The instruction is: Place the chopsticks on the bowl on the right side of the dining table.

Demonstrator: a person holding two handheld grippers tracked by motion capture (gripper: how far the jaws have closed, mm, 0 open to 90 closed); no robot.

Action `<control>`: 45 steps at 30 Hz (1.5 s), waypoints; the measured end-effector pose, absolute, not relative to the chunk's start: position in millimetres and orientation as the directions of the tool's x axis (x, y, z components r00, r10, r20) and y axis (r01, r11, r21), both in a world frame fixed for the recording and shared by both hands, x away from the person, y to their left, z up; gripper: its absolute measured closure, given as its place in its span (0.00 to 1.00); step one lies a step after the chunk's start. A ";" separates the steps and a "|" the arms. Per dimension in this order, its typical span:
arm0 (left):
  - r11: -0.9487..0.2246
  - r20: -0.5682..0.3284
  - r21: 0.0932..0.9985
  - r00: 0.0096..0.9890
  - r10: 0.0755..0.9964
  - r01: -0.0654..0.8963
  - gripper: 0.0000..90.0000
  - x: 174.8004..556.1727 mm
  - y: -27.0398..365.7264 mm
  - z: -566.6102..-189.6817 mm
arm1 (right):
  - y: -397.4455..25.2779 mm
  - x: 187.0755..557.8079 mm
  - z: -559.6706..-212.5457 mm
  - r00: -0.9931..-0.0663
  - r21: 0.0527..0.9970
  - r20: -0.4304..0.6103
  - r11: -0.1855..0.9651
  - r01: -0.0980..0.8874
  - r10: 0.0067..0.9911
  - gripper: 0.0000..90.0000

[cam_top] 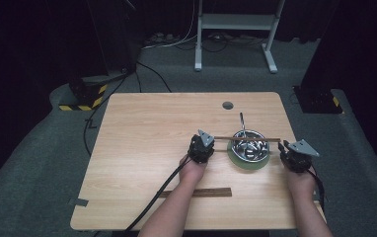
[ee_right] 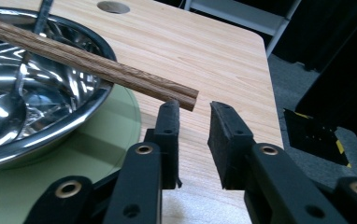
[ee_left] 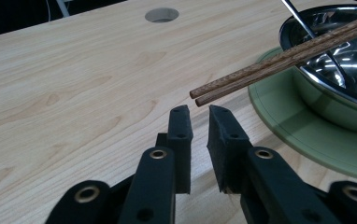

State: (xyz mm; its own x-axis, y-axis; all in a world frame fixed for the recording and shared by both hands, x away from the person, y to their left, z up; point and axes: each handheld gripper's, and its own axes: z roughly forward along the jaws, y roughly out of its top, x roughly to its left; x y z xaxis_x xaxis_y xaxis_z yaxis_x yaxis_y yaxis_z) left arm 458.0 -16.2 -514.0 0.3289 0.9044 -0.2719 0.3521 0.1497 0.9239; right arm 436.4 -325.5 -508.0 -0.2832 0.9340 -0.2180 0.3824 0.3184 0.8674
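Chopsticks (cam_top: 246, 139) lay flat across the top of the shiny metal bowl (cam_top: 249, 144), which sat on a green plate (cam_top: 248, 162) on the wooden table (cam_top: 142, 148). The left gripper (ee_left: 199, 122) and the right gripper (ee_right: 194, 119) each waited just beside one end of the chopsticks. Both had their jaws apart and held nothing.

— What surrounds the wooden table (cam_top: 142, 128)?

— A grey carpet floor (cam_top: 38, 148). At twelve o'clock stands a white metal frame (cam_top: 236, 22) with cables (cam_top: 176, 39) beside it. At ten o'clock there is a base with yellow-black stripes (cam_top: 85, 98), and a similar one (cam_top: 320, 98) at two o'clock.

— And the walls?

— Dark; I cannot tell more. The table is lit brightly.
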 end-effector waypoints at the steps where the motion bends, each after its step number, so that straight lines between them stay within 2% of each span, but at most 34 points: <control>1: 0.148 -0.273 0.922 0.328 0.904 0.358 0.85 457.3 -14.8 -514.1 | -324.8 435.2 -507.7 -0.283 0.869 -0.218 0.317 0.379 0.934 0.79; 7: 0.159 -0.283 0.920 0.326 0.902 0.359 0.79 451.1 -4.5 -512.4 | -321.0 429.4 -507.1 -0.288 0.871 -0.218 0.318 0.373 0.933 0.77; 18: 0.187 -0.327 0.897 0.314 0.891 0.401 0.61 429.8 27.0 -503.7 | -315.5 412.8 -504.4 -0.309 0.869 -0.260 0.361 0.337 0.915 0.73; 27: 0.201 -0.337 0.892 0.301 0.892 0.404 0.52 405.3 63.5 -501.4 | -313.5 397.8 -498.9 -0.353 0.849 -0.227 0.362 0.384 0.908 0.71; 36: 0.169 -0.293 0.912 0.305 0.906 0.373 0.48 377.3 119.2 -496.4 | -302.6 376.9 -490.9 -0.372 0.837 -0.159 0.325 0.441 0.915 0.66; 42: 0.211 -0.332 0.888 0.253 0.909 0.409 0.41 359.3 167.1 -500.8 | -290.6 363.9 -490.2 -0.390 0.826 -0.139 0.324 0.462 0.910 0.63; 45: 0.215 -0.322 0.888 0.214 0.922 0.407 0.39 348.7 193.6 -507.1 | -282.2 357.2 -494.6 -0.391 0.820 -0.130 0.321 0.474 0.911 0.63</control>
